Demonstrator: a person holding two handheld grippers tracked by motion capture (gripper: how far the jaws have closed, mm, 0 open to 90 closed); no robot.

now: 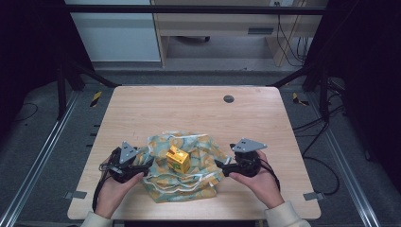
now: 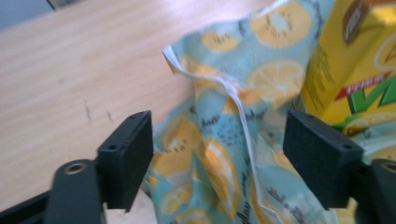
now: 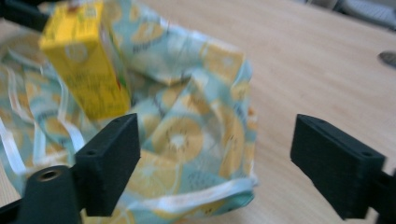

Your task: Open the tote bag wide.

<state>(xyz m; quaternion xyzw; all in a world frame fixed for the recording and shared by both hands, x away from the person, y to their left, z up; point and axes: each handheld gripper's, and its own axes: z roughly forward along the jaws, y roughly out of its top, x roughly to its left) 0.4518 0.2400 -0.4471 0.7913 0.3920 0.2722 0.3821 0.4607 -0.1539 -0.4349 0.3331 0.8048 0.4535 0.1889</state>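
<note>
Desk: it carries everything, and we work near its front edge so both hands reach the fabric
Fruit-print cloth: it lies crumpled at the front middle of the desk under and around the carton, probably so we can gather it up about the carton; whether it is a bag or a flat wrap we cannot tell, its folds hide the shape
Yellow drink carton: it stands tilted in the middle of the cloth; its base is buried in fabric and its print is too blurred to read
Left gripper: jaws spread, a cloth fold with its white edging between them, pads not pressing, placed as if to pinch that edge
Right gripper: jaws spread wide over the cloth's near corner and bare desk, pinching nothing
White edging: its far end is lost in the folds
</note>
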